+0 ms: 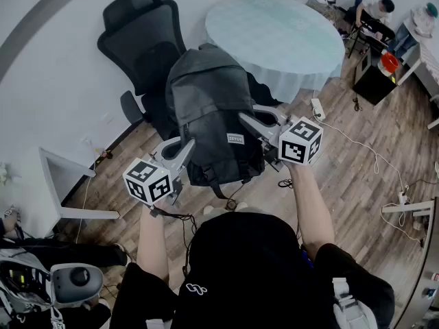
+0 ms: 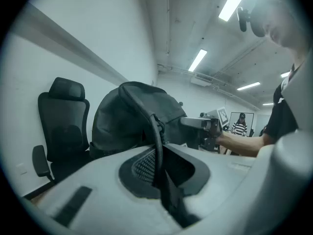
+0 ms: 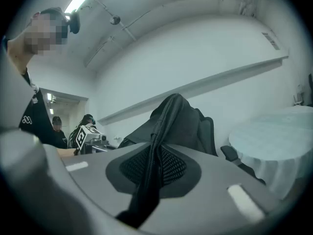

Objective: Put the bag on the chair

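A dark grey backpack (image 1: 212, 112) hangs in the air between my two grippers, over the seat of a black office chair (image 1: 137, 40). My left gripper (image 1: 185, 144) is shut on a black strap (image 2: 157, 146) at the bag's left side. My right gripper (image 1: 245, 120) is shut on another strap (image 3: 154, 168) at its right side. In the left gripper view the bag (image 2: 132, 116) bulges ahead, with the chair (image 2: 61, 126) behind it to the left. The right gripper view shows the bag (image 3: 168, 121) rising in front of the chair back (image 3: 208, 131).
A round table with a pale cloth (image 1: 278, 33) stands just right of the chair. A white wall runs along the left. Cables and a power strip (image 1: 317, 108) lie on the wood floor. A white side table (image 1: 65, 184) is at left. People sit far back right (image 1: 374, 12).
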